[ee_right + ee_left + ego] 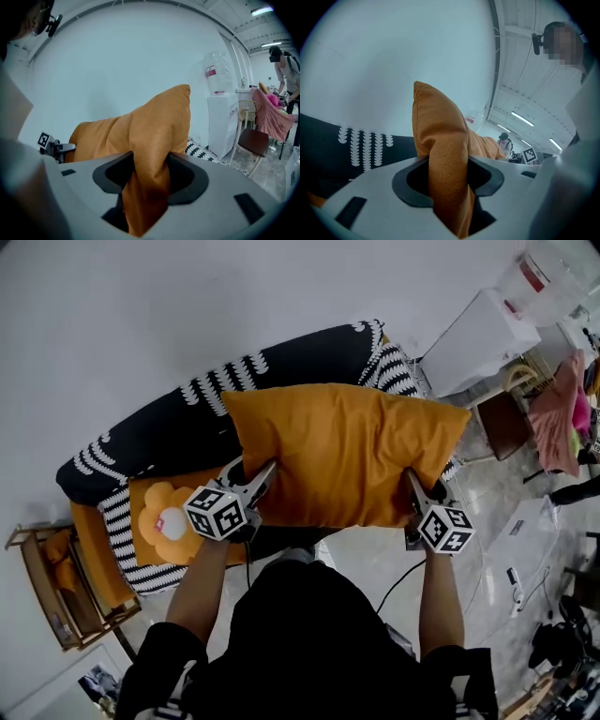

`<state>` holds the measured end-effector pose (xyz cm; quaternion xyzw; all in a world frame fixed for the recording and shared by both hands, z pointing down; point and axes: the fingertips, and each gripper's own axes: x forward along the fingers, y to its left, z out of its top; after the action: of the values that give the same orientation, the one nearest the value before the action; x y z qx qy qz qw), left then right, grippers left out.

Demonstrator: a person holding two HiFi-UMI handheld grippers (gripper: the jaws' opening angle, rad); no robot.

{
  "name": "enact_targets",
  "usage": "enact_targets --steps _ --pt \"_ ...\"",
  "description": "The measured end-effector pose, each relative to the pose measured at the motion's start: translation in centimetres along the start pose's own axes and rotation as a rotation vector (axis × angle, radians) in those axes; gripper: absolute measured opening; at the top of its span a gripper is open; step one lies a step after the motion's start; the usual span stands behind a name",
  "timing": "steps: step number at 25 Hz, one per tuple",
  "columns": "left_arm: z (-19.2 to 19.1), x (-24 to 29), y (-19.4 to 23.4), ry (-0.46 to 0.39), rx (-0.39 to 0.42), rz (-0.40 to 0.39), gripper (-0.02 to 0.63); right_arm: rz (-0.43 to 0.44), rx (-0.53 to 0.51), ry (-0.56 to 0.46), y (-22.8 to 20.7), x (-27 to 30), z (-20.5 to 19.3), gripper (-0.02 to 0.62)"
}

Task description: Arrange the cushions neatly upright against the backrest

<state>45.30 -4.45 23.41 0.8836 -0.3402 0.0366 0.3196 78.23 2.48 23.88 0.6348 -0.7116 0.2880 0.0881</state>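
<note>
Left gripper [265, 474] and right gripper [412, 482] are each clamped on a near corner of the orange cushion [347, 451], held before the black backrest [281, 362]; recommended: carry both corners level, seat the bottom edge squarely against the backrest, then release.

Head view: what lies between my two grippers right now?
The large plain orange fabric cushion fills that stretch in the head view: the left gripper clamps its lower left corner, the right gripper its lower right corner.
</note>
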Motion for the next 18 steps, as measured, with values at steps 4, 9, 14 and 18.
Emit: enact_targets --steps 4,9,14,18 --pt "1.5 0.1 2.9 -0.03 -0.001 0.031 0.201 0.032 -0.019 0.016 1.1 3.9 1.0 0.238" --pt "1.9 -0.8 5.7 -0.057 -0.028 0.094 0.201 0.076 -0.046 0.056 2.8 7.9 1.5 0.239" --pt "1.9 -1.4 8.1 -0.077 -0.064 0.16 0.206 0.121 -0.082 0.093 4.0 11.5 2.0 0.239" --pt "1.3 -1.2 9.8 -0.087 -0.091 0.225 0.215 0.154 -0.098 0.131 4.2 14.4 1.7 0.241"
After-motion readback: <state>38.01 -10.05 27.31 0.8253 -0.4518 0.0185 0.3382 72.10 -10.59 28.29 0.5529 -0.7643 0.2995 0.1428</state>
